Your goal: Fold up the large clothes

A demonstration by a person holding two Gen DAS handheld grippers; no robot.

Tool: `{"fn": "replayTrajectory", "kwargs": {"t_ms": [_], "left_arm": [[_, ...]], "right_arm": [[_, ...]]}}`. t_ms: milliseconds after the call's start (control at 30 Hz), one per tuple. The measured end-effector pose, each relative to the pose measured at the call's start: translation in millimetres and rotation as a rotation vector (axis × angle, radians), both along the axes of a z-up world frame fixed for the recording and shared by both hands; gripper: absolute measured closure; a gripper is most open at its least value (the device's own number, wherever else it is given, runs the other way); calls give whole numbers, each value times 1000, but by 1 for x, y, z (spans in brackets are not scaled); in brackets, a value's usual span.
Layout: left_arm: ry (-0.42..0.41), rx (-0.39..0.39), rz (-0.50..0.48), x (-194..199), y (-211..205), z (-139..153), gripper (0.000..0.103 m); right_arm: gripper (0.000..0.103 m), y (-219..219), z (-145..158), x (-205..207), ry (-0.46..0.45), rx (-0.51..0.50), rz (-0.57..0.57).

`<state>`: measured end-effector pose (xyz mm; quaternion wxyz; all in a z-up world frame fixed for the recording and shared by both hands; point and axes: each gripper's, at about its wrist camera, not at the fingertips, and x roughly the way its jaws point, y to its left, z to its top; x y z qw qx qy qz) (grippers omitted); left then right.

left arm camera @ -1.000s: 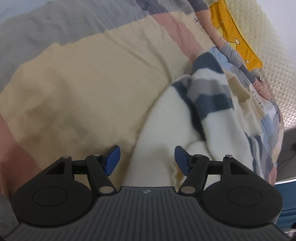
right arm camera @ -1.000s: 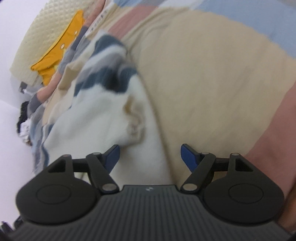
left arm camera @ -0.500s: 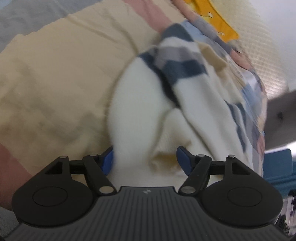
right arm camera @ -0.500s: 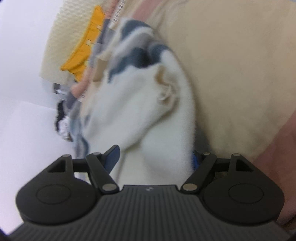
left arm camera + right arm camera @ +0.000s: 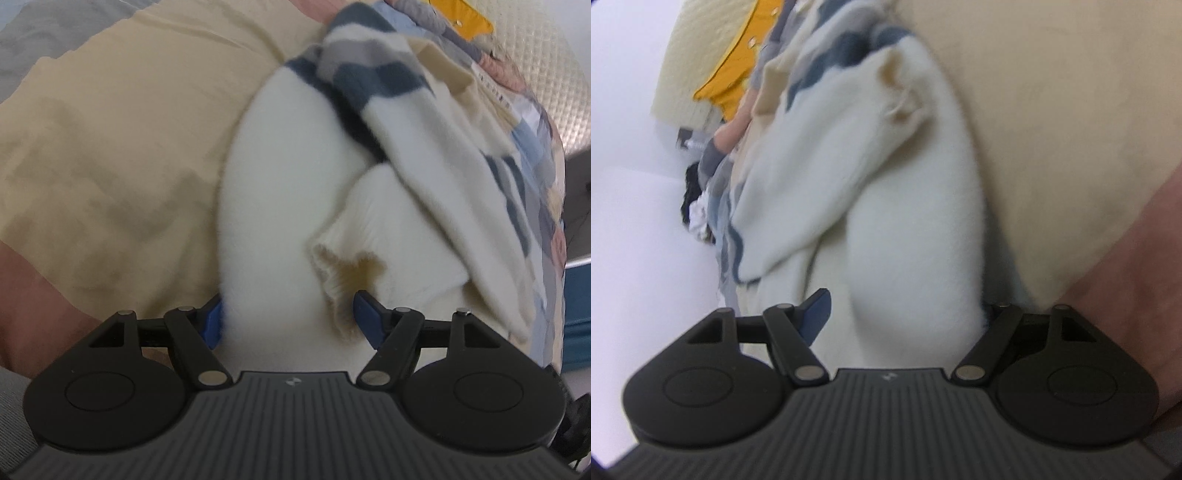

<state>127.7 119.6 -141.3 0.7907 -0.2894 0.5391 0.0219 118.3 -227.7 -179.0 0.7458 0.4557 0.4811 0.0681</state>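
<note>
Both grippers tilt down over a bed. The left gripper (image 5: pixel 288 314) has its fingers apart, straddling the white sweater (image 5: pixel 280 206), pads not pressing. The right gripper (image 5: pixel 905 314) likewise stands spread around the sweater's edge, one finger hidden behind fabric. A beige bedspread (image 5: pixel 122 140) lies beneath; a yellow cloth (image 5: pixel 735 74) sits beyond.

Soft even light, slight motion blur, fisheye-bent edges.

The sweater (image 5: pixel 280 177) is fluffy white knit cloth with a ribbed cuff (image 5: pixel 332 266); its blue and grey stripes lie beyond the cuff. Under the sweater, the bedsheet (image 5: pixel 122 122) is smooth matt woven cloth. The left gripper (image 5: pixel 286 315) is matt black plastic with small shiny metal pins.
</note>
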Motion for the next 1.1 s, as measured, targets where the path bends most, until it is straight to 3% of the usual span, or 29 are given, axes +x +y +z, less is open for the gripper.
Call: {"fn": "replayTrajectory", "kwargs": {"t_ms": [100,200,333,367,433,533,600,700,767,1033,1100], "left_arm": [[15,-10,-28,2,-3,-3,27],[33,-13,-60,7,-8,-6,23],[34,9,-73,10,-14,-9,24],[35,6,-65,11,-13,-10,24],[31,-2,-47,10,-10,-11,31],[14,-8,-26,9,-8,-11,48],[-13,-6,-28,8,-9,-8,64],[-46,-33,4,6,-6,-7,72],[-71,-64,28,3,-2,-2,74],[-294,-228,62,-21,12,47,78],[-328,-269,63,-26,20,60,78]], "right_arm": [[27,-1,2,-2,-83,98,-8],[27,0,9,-5,-134,122,7],[29,1,5,-1,-82,73,20],[34,2,2,-1,-60,60,2],[39,0,-4,0,-23,44,-24],[53,1,-9,2,11,14,-30],[57,3,-8,3,8,-3,-26],[71,1,-5,2,-28,13,-37],[76,2,1,1,-76,33,-40],[82,-16,29,-16,-256,173,-86],[83,-24,35,-21,-271,259,-109]]}}
